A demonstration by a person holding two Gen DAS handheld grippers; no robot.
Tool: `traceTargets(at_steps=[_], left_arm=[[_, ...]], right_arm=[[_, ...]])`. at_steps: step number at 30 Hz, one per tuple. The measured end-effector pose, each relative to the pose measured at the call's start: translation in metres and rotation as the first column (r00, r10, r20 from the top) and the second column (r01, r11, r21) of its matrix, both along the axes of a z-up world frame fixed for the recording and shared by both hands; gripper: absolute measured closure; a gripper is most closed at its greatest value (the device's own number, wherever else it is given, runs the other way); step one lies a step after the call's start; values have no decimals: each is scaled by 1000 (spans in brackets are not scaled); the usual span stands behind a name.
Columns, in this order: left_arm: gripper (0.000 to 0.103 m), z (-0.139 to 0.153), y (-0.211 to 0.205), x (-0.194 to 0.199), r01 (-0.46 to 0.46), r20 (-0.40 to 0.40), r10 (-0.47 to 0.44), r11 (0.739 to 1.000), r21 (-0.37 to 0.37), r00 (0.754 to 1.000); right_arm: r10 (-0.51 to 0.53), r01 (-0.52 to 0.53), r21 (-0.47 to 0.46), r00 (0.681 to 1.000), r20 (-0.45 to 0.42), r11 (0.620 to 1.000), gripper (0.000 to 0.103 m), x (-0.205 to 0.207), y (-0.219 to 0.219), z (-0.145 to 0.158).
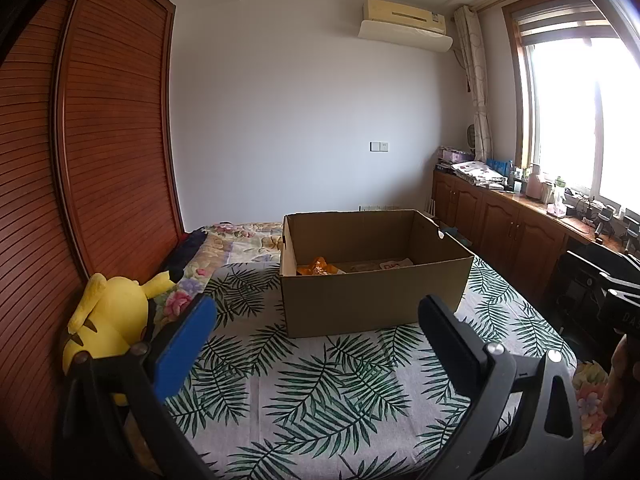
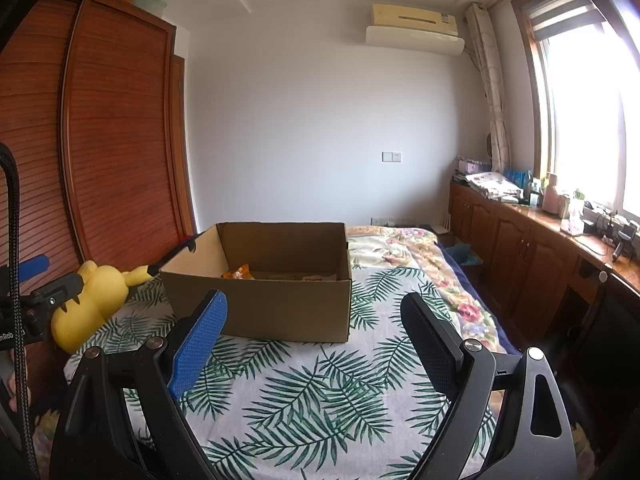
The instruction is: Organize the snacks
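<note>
- Here, a cardboard box (image 1: 374,276) sits open-topped on a bed, on a leaf-print cover (image 1: 320,392), ahead of both grippers.
- Inside the box, low against its floor, lie an orange snack packet (image 1: 318,266) toward the left end and a paler packet (image 1: 394,265) further right; only their tops show over the near wall, so what else is in there cannot be told.
- The left gripper (image 1: 316,322) has its jaws wide apart and holds nothing; the box's near wall fills the gap between its fingers.
- The right gripper (image 2: 314,320) is likewise spread open and empty, hanging above the cover, with the box (image 2: 264,280) ahead and a little to its left.
- The box's long axis runs across both views, left to right, so its long near wall faces the grippers.
- In my judgement the left gripper is the better lined up, facing the box almost squarely, while the right one sees it at a slant past its right corner; which is nearer is hard to tell.
- No loose snacks show on the cover between grippers and box, so any reach would likely have to go over the near wall and down.
- A yellow plush toy (image 1: 108,320) lies at the left edge of the bed beside a wooden wardrobe (image 1: 100,140), clear of the box.
</note>
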State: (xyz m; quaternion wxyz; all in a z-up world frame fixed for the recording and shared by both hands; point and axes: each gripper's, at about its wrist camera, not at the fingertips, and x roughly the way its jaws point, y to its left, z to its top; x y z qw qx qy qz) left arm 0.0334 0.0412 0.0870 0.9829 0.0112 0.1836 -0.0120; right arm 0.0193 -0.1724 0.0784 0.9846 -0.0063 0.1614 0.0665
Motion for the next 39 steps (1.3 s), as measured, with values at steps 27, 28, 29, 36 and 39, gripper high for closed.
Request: traceTargets(at_steps=[27, 28, 29, 36, 39], left_arm=[[1, 0, 0, -3, 2, 7, -2, 1000, -2, 1000], [1, 0, 1, -3, 2, 6, -2, 1000, -3, 1000], [1, 0, 1, -4, 2, 6, -2, 1000, -3, 1000], [1, -1, 0, -5, 1, 10, -1, 1000, -7, 1000], [1, -1, 0, -6, 0, 9, 0, 1000, -11, 1000]], right_arm=[[2, -2, -2, 1000, 4, 1000, 13, 1, 1, 2], [3, -3, -1, 1000, 2, 1000, 13, 1, 1, 2], [4, -4, -1, 1000, 3, 1000, 13, 0, 1, 2], [4, -4, 0, 1000, 2, 1000, 13, 1, 1, 3], [5, -5, 0, 1000, 3, 1000, 13, 1, 1, 3]])
